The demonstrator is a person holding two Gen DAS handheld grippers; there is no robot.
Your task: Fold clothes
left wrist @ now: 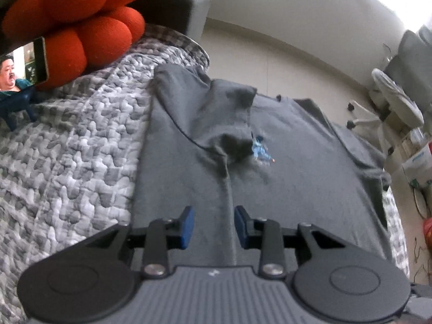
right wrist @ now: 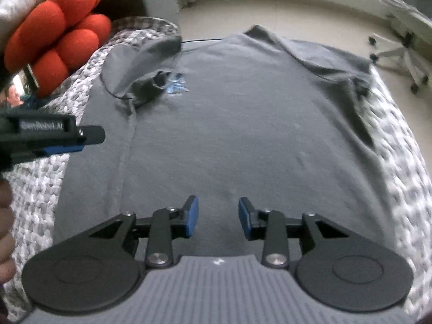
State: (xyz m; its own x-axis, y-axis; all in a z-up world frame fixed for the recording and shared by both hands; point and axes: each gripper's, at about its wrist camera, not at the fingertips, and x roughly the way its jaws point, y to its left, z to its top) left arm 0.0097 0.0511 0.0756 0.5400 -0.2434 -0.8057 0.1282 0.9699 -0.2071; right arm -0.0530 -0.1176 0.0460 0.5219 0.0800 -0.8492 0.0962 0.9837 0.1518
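A dark grey T-shirt [left wrist: 297, 167] [right wrist: 243, 124] lies spread front-up on a quilted grey-and-white bed cover [left wrist: 67, 162] [right wrist: 405, 148]. It has a small blue print [left wrist: 260, 151] [right wrist: 176, 83] on the chest. One sleeve [left wrist: 216, 116] [right wrist: 145, 62] is folded in over the chest beside the print. My left gripper [left wrist: 214, 225] is open just above the shirt, with a raised crease of cloth running under the gap and no pad pressing on it. My right gripper [right wrist: 218, 217] is open over the shirt's lower middle, with nothing between its fingers. In the right wrist view the left gripper [right wrist: 90, 141] reaches in from the left edge.
A red knotted cushion [left wrist: 75, 21] [right wrist: 54, 32] sits at the bed's far left, with a phone on a stand [left wrist: 24, 67] in front of it. A grey upholstered arm [left wrist: 175, 5] is behind. A white office chair [left wrist: 391, 102] [right wrist: 405, 40] stands on the floor to the right. A hand [right wrist: 5, 216] shows at the left edge.
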